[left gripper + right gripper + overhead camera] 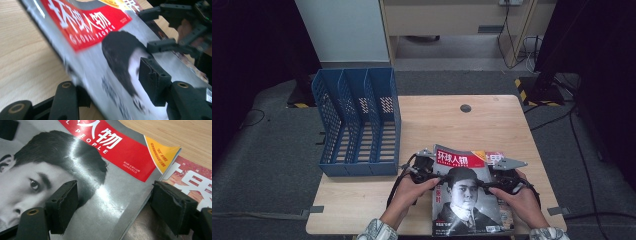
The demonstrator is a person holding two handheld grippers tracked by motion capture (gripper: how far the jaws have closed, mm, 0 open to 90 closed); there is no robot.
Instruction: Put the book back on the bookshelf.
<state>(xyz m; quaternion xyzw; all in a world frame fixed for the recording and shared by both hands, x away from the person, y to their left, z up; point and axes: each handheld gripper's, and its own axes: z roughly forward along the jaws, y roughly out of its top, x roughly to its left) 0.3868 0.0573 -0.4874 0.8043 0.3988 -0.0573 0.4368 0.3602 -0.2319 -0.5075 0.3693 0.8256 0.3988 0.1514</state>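
Note:
A magazine (467, 195) with a red title band and a grey portrait cover lies at the table's front, on top of a second, red-covered magazine (496, 159). My left gripper (441, 178) is open at its left edge. In the left gripper view the left gripper (110, 80) has one jaw under that edge and the other over the cover (100, 50), which looks tilted up. My right gripper (486, 186) is open at the right edge. In its own view the right gripper (116, 187) has one jaw over the cover (100, 182) and the other above the lower magazine (195, 180).
A blue three-slot file rack (357, 120) stands on the wooden table (452, 120) at the left. A small round hole (465, 108) sits near the far edge. Dark floor surrounds the table.

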